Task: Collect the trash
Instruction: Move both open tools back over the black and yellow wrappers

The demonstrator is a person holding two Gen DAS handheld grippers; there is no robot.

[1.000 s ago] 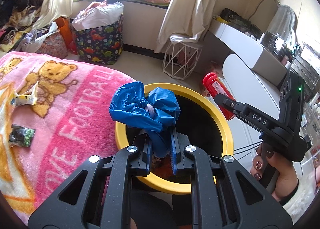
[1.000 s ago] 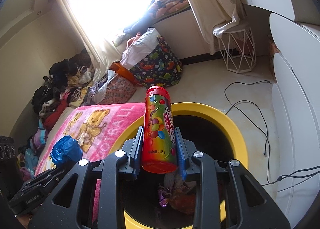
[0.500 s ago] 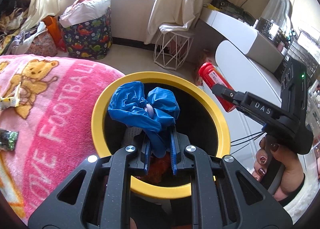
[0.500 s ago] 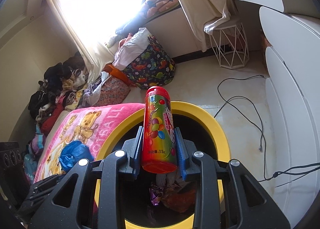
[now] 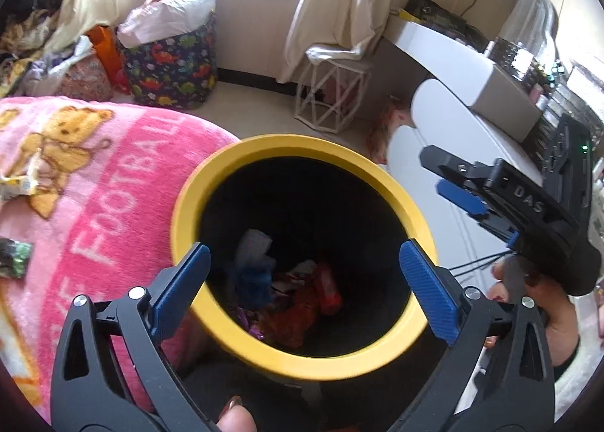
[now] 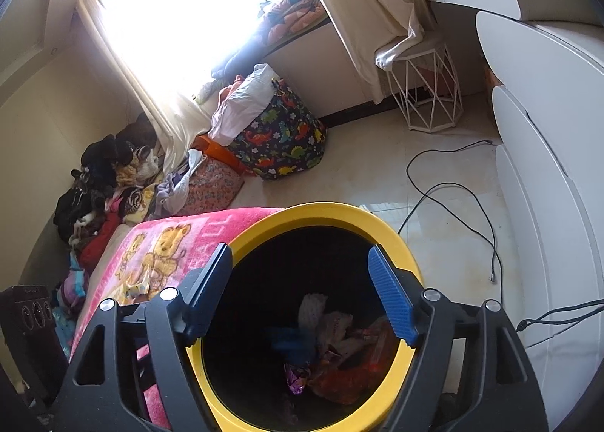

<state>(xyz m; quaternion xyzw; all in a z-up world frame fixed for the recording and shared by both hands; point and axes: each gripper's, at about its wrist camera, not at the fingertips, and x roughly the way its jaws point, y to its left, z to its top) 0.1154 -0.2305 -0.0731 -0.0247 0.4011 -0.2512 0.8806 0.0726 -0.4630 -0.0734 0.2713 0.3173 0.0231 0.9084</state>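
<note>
Risk first. Both grippers hang over the mouth of the yellow bin [image 5: 302,360], which stands right against the pink blanket [image 5: 94,205]. A careless pull back toward the blanket could catch a finger on the rim and tip or shove the bin, since it looks light and has nothing bracing it. The two tools also sit close together; the right gripper [image 5: 449,183] shows at the edge of the left view, so a hurried swing could knock one into the other.

Left gripper [image 5: 305,277]: jaws have just been opening and now stand very wide, nothing between the blue pads, touching nothing.

Right gripper [image 6: 302,292]: jaws have likewise just been opening, fairly wide, empty, pads clear of the rim.

Trash: a heap lies at the bottom of the bin, with a blue bag [image 5: 251,283] and a red tube [image 5: 328,286] among wrappers. More remains on the blanket: a dark green wrapper [image 5: 13,256] and a pale crumpled one [image 5: 17,185], both well apart from the bin.
</note>
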